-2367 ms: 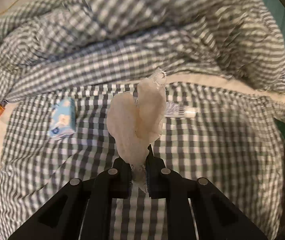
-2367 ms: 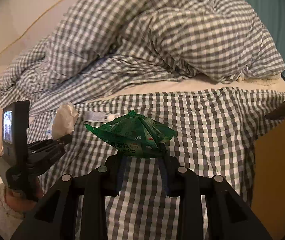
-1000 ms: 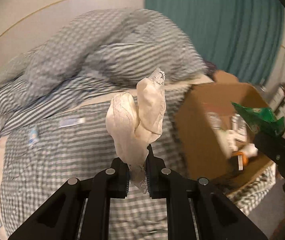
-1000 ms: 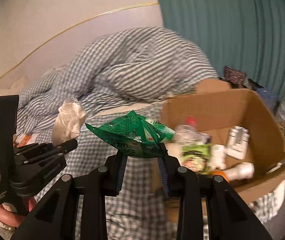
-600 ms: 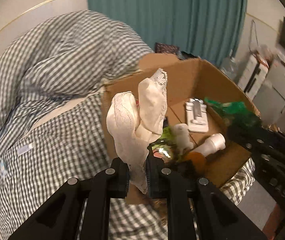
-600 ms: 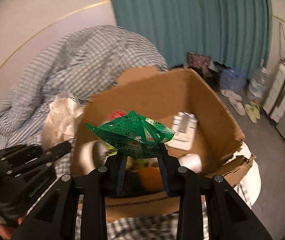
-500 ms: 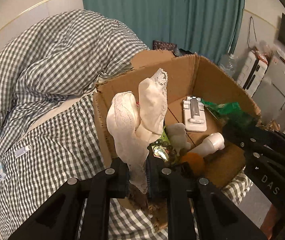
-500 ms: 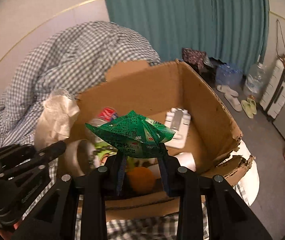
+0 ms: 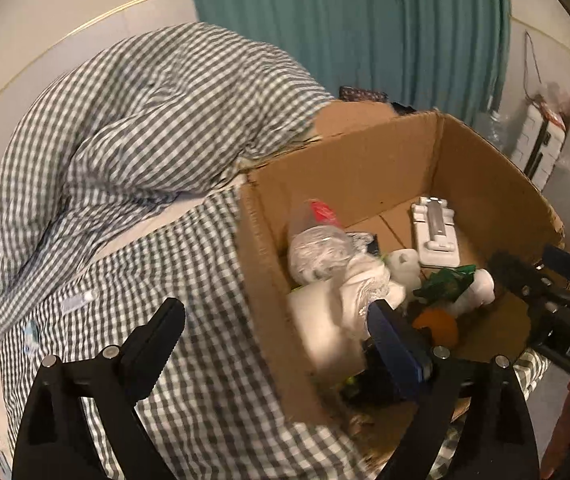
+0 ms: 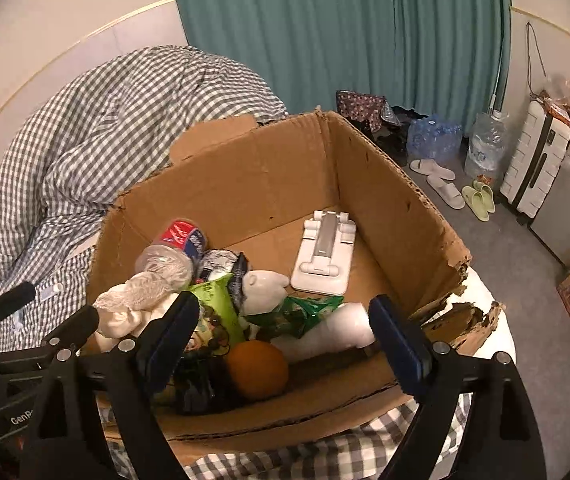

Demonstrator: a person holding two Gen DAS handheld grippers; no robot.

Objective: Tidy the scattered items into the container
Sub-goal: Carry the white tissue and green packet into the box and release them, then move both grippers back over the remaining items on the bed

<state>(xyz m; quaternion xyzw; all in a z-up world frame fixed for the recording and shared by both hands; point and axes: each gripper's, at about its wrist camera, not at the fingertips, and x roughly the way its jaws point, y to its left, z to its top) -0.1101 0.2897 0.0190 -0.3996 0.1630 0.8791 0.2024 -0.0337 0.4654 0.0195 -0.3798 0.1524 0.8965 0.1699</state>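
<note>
The cardboard box (image 10: 269, 176) (image 9: 349, 184) stands on the checked bed and holds several items. The white lace cloth (image 9: 365, 284) (image 10: 133, 304) lies inside at its left. The green snack packet (image 10: 305, 312) (image 9: 445, 284) lies in the middle, by an orange (image 10: 257, 368) and a white bottle (image 10: 341, 328). My left gripper (image 9: 277, 316) is open and empty over the box's near-left wall; it also shows in the right wrist view (image 10: 57, 308). My right gripper (image 10: 285, 312) is open and empty above the box's near edge.
A white phone stand (image 10: 323, 252) and a crushed plastic bottle (image 10: 173, 248) lie in the box. A white tube (image 9: 79, 300) and a blue tissue pack (image 9: 31, 334) lie on the checked sheet. The rumpled duvet (image 9: 133, 120) is behind. Slippers (image 10: 445, 188), water jugs and a suitcase (image 10: 537, 160) are on the floor.
Both grippers have opened. The white cloth and the green packet have dropped into the box. Earlier both were carried from the bed over to the box.
</note>
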